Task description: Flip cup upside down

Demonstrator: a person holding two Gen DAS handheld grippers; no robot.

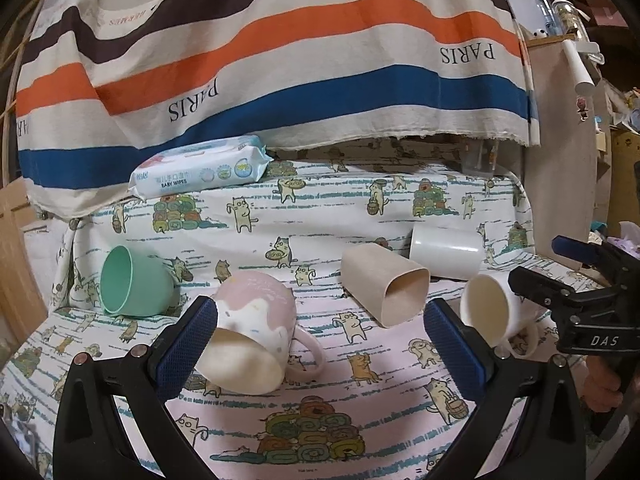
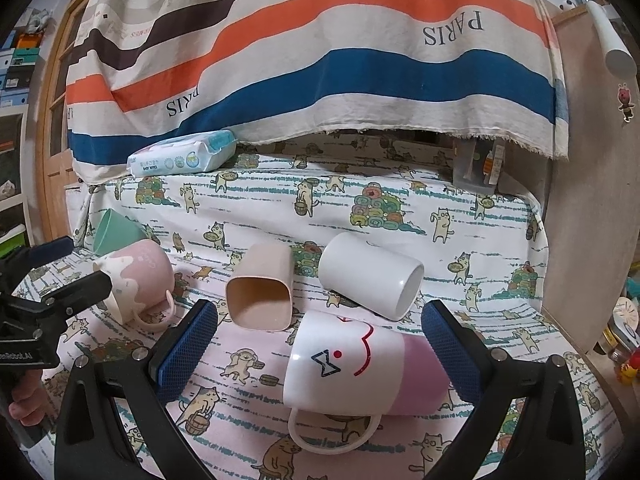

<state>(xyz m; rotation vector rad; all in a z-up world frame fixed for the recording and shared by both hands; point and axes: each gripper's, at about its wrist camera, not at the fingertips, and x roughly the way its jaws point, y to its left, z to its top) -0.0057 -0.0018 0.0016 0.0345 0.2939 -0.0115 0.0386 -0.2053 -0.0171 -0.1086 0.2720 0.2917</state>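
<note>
Five cups lie on their sides on the table (image 1: 400, 432), which is covered in a cat-print cloth; none is inverted yet.

Nearest candidates:
- Pink mug (image 1: 250, 334) sits between the left tongs (image 1: 332, 346), close to the left pad and well off the right one. The left pad may be touching its wall, can't confirm. Long axis runs roughly toward the camera and down-left; mouth faces the camera, base away, handle out to its right on the cloth.
- White-and-pink face mug (image 2: 360, 372) sits between the right tongs (image 2: 318, 346), its pink base end touching or nearly touching the right pad. Long axis runs crosswise, along the closing line, mouth to the left; handle points toward the camera, flat on the cloth.

Both tongs are spread wide and hold nothing.

Judgement: the pink mug is the better grasp. The left tongs would close across its diameter, then roll to bring the mouth down. The right tongs would close end to end on the face mug, which is awkward; yaw first.

Further out: beige square cup (image 1: 386, 284) and plain white cup (image 1: 446, 250) lie mid-table, touching or nearly so. Green cup (image 1: 134, 280) lies at far left. A baby wipes pack (image 1: 200, 172) rests at the back under the striped cloth (image 1: 280, 48).
</note>
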